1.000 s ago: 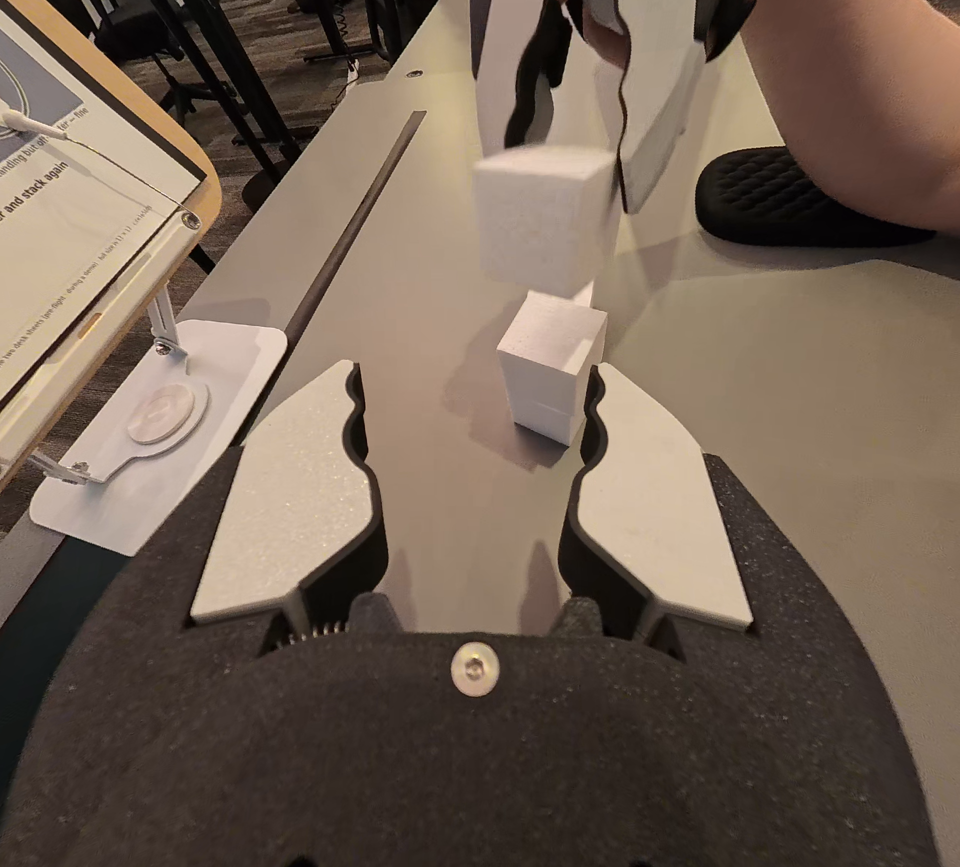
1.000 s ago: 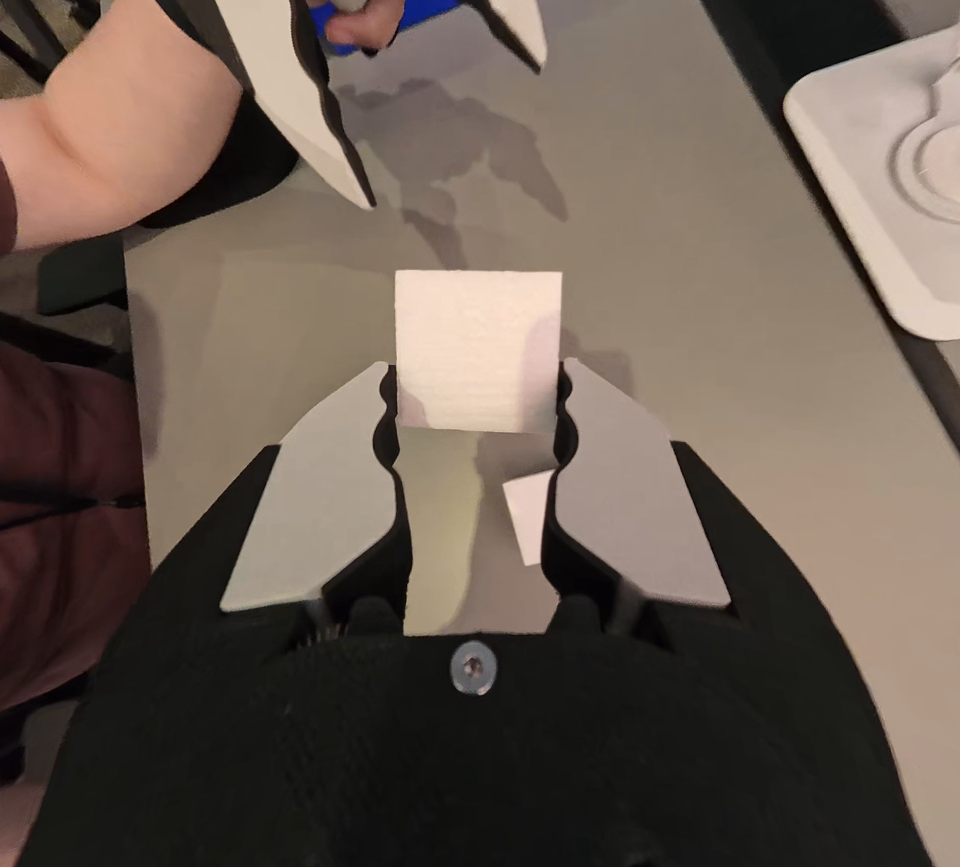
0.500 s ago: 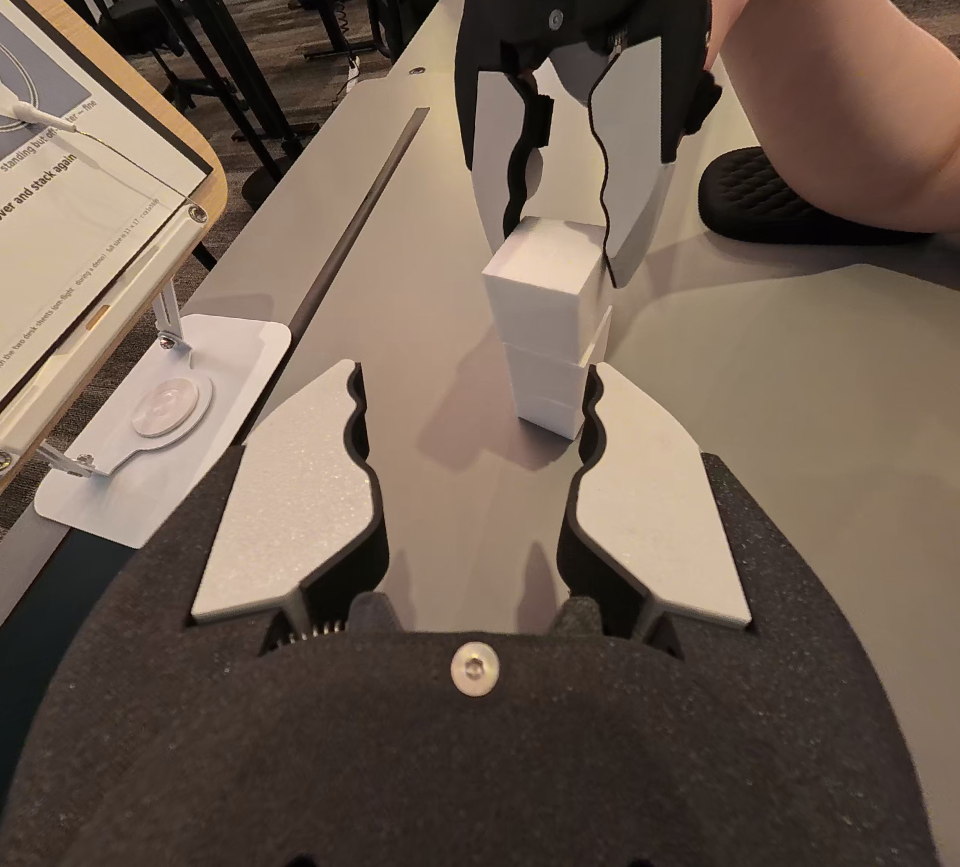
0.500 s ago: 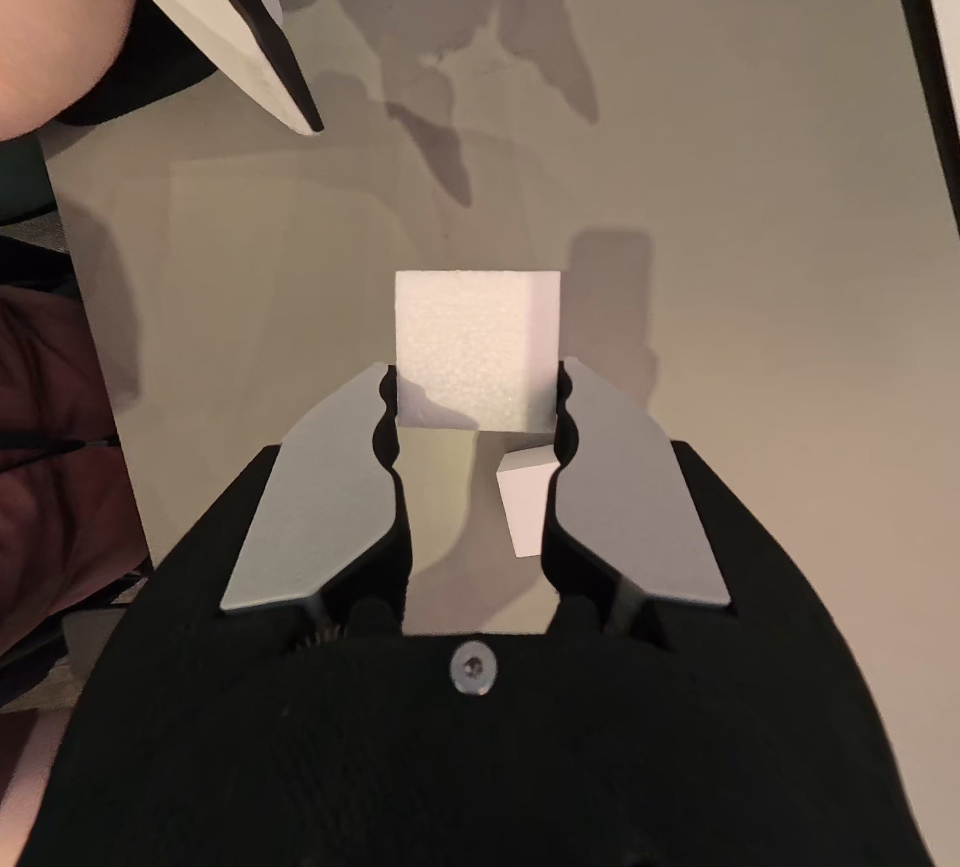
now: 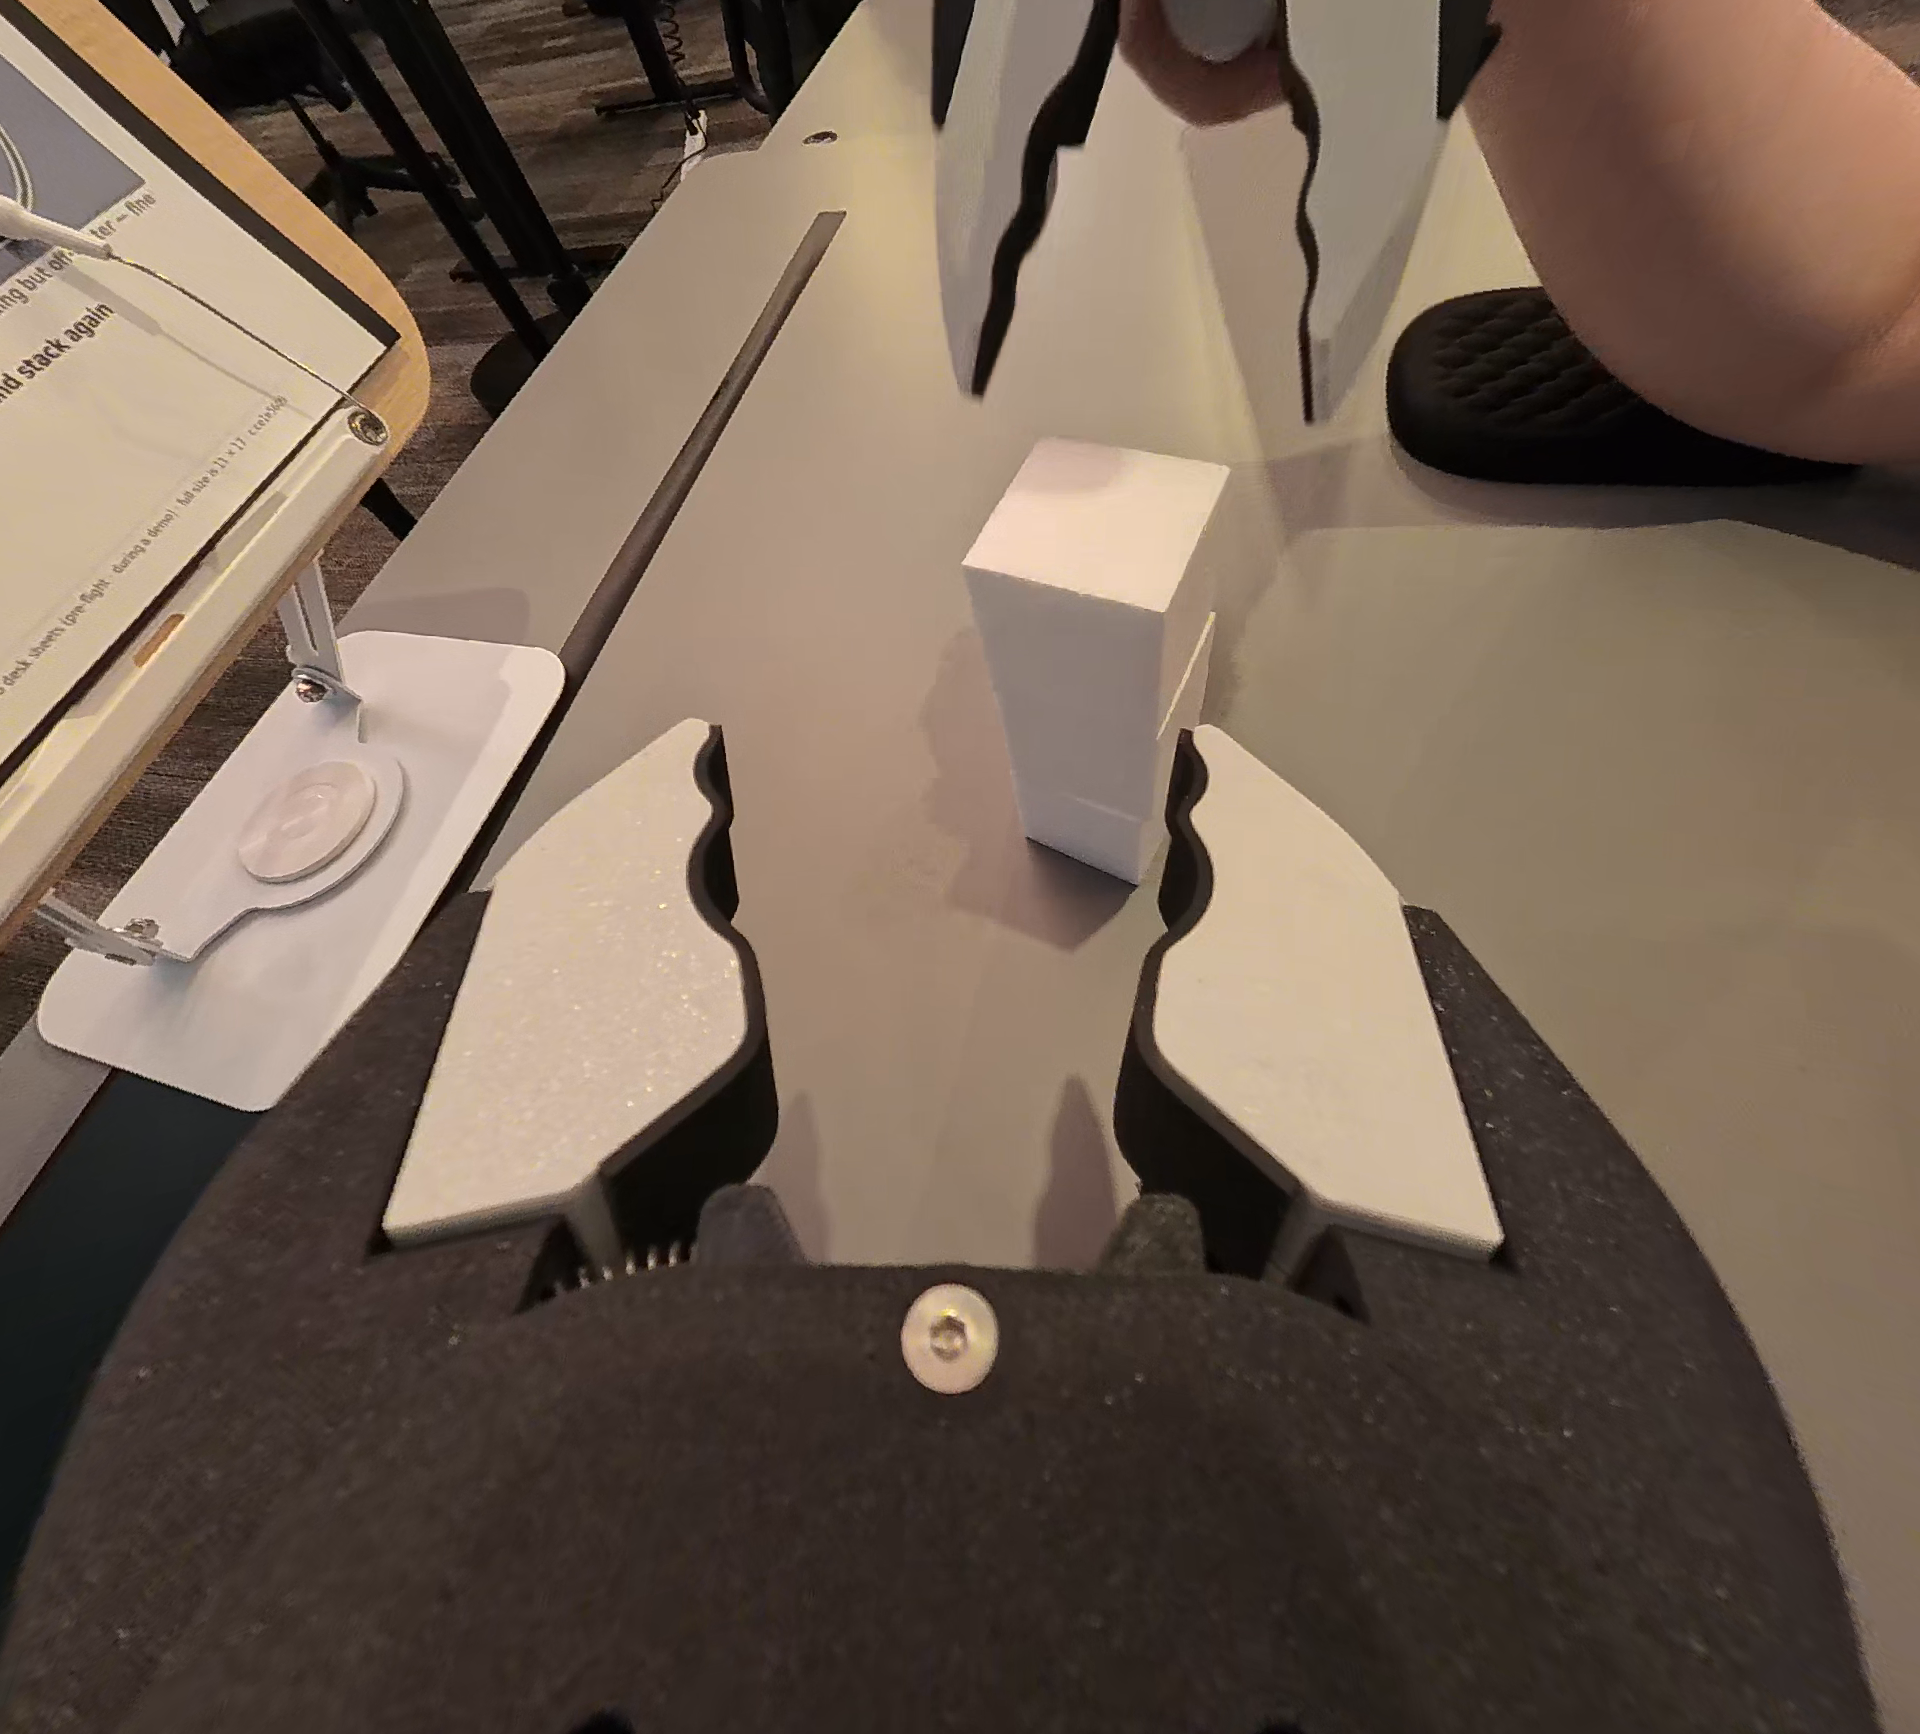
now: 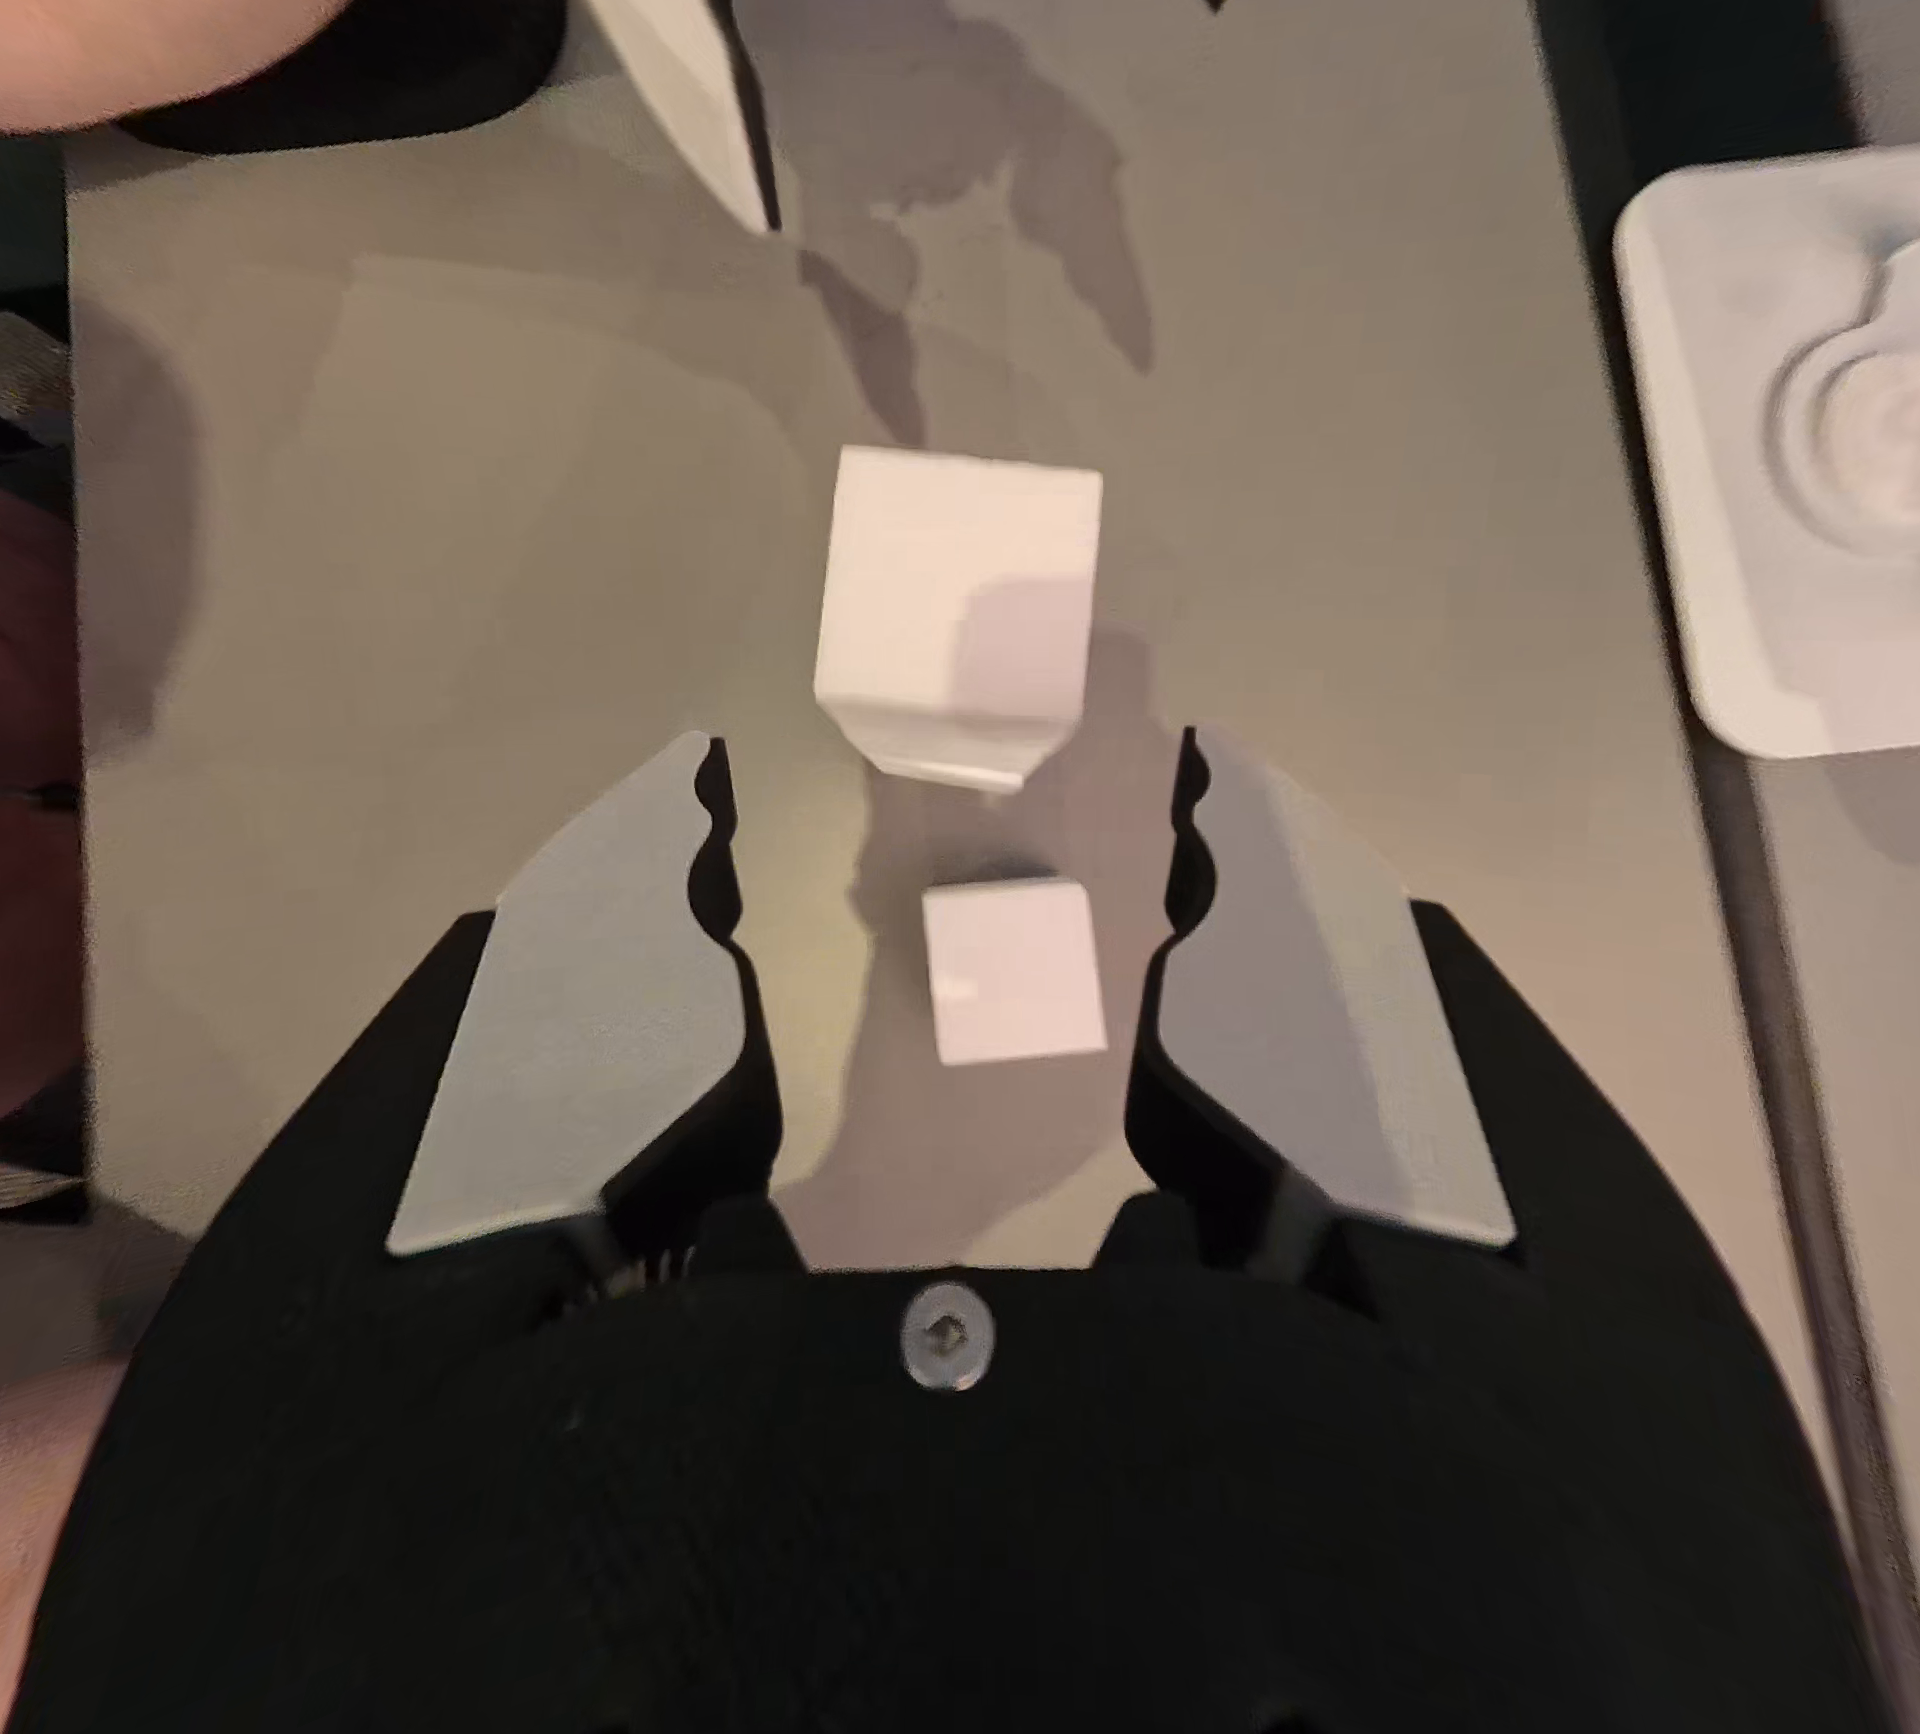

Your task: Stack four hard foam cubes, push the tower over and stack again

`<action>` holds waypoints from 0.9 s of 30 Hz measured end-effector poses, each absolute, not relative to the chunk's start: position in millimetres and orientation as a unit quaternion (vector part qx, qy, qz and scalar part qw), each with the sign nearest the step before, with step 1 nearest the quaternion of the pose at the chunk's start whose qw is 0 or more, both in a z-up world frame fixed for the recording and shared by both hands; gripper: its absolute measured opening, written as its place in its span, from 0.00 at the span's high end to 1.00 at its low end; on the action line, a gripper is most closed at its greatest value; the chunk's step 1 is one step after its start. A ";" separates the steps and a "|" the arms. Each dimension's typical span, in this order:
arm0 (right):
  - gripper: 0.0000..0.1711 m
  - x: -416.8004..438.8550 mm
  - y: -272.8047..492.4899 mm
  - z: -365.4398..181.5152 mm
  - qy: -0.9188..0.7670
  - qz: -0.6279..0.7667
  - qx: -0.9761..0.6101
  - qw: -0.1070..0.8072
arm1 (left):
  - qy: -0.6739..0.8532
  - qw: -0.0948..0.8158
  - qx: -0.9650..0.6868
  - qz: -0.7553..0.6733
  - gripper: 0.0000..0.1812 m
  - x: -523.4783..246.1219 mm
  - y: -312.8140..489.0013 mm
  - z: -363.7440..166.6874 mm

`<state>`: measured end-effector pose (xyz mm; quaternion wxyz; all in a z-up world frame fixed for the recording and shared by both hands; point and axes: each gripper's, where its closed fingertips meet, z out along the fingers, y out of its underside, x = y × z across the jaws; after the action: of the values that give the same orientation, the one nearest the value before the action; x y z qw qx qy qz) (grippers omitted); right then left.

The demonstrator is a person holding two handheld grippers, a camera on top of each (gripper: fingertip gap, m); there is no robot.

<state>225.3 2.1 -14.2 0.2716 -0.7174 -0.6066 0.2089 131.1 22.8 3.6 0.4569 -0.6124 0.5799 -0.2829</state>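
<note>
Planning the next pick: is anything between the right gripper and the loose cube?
Nothing visible. The loose cube lies on the table, framed by the right gripper's open fingers; the stack stands just beyond it.

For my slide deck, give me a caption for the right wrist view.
Open right gripper above a white foam tower, one loose cube beside it on the grey table.

Your left gripper [image 5: 951, 832] is wide open and holds nothing, with its two fingers pointing forward and a big gap between them. Your right gripper [image 6: 951, 837] is wide open and empty too, and it points down. The two grippers face each other, tips apart, and your bare right arm [image 5: 1704, 157] reaches in behind your right gripper.
</note>
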 end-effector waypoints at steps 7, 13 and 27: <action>0.52 294.8 6.6 -78.9 -0.583 0.262 -0.736 0.222 | 0.573 0.464 -0.611 -0.287 0.56 126.6 22.8 8.8; 0.58 291.5 14.3 -122.3 -0.605 0.222 -0.741 0.189 | 0.570 0.465 -0.614 -0.286 0.56 123.3 24.7 8.2; 0.65 298.2 3.8 -81.6 -0.592 0.294 -0.717 0.221 | 0.516 0.480 -0.609 -0.365 0.60 114.6 24.8 34.8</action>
<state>298.2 3.8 -81.6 0.2210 -0.7174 -0.5918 0.2938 114.6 24.8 34.8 0.4797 -0.6088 0.5159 -0.3648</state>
